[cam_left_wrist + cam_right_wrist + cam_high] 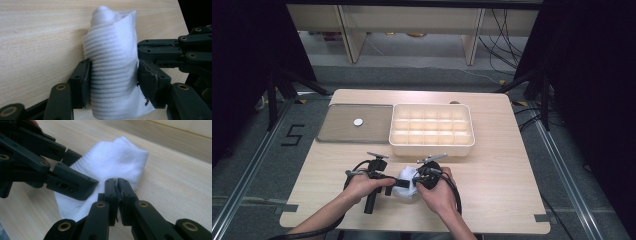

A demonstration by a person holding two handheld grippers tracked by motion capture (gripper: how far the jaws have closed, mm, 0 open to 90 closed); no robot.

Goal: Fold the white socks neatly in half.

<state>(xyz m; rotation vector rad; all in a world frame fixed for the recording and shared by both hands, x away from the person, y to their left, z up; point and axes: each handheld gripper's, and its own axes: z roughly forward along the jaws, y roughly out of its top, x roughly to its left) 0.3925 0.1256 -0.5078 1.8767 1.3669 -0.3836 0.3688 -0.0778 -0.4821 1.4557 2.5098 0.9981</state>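
Note:
A white ribbed sock [406, 184] lies bunched near the table's front edge, between the person's two hands. In the left gripper view the rolled sock [112, 50] stands between the two pads of my left gripper [113, 72], which press on both its sides. My left gripper [393, 183] comes at it from the left. My right gripper [116, 181] has its jaws together, tips at the edge of the sock [117, 157]. Whether fabric is pinched between them I cannot tell. It sits at the sock's right [416, 177].
A cream box [432, 106] with several empty compartments stands at the middle back of the table. Left of it lies a flat metal tray [337, 135] holding a small white disc [358, 122]. Bare wooden tabletop [502, 175] stretches to the right.

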